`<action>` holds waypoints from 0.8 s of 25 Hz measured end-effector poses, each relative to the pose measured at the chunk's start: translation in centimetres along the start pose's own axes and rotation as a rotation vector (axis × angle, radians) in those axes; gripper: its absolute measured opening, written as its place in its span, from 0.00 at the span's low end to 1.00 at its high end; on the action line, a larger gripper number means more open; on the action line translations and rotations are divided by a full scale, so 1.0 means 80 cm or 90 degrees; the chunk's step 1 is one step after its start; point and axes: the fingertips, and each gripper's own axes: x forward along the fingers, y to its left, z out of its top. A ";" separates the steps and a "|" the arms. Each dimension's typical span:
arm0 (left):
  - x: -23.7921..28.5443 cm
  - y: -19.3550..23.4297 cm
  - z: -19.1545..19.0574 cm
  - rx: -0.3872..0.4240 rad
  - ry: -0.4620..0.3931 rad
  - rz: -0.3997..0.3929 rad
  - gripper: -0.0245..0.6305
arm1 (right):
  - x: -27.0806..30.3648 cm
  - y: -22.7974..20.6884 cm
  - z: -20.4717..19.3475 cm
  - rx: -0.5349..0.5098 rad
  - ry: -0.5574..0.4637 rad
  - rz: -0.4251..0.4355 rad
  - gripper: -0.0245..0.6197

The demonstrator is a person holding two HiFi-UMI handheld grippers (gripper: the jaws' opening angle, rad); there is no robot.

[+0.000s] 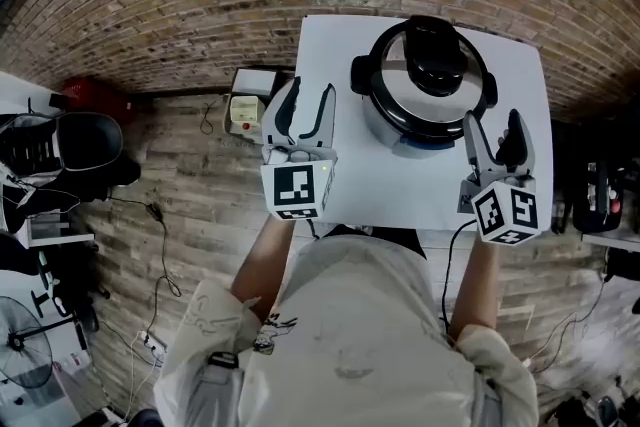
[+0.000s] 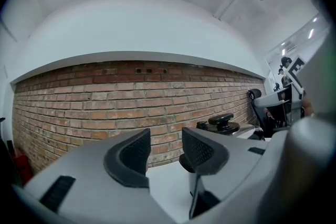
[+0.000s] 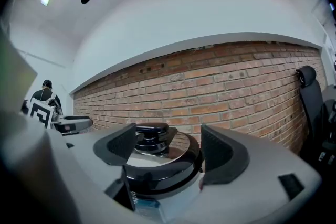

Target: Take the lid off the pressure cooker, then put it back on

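Steel lid [image 1: 400,85] on cooker [image 1: 392,133] | our left claw [image 1: 308,105] spread, empty | our right claw [image 1: 492,130] spread, empty | we lose cooker's base behind it

Readable text: none.
Pressure cooker [image 1: 425,85] front label [image 3: 139,205]: blue, print too small to read.
Marker cubes [image 1: 297,190]: square patterns, no letters.
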 end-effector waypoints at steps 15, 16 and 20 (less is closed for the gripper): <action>0.002 -0.003 0.000 -0.010 0.006 0.007 0.34 | -0.002 -0.004 -0.005 -0.019 0.014 0.008 0.64; 0.002 -0.003 0.001 -0.011 0.006 0.008 0.33 | -0.002 -0.004 -0.004 -0.021 0.013 0.009 0.63; -0.002 0.004 0.003 -0.011 -0.003 0.039 0.18 | -0.003 0.001 -0.003 -0.040 0.013 0.026 0.44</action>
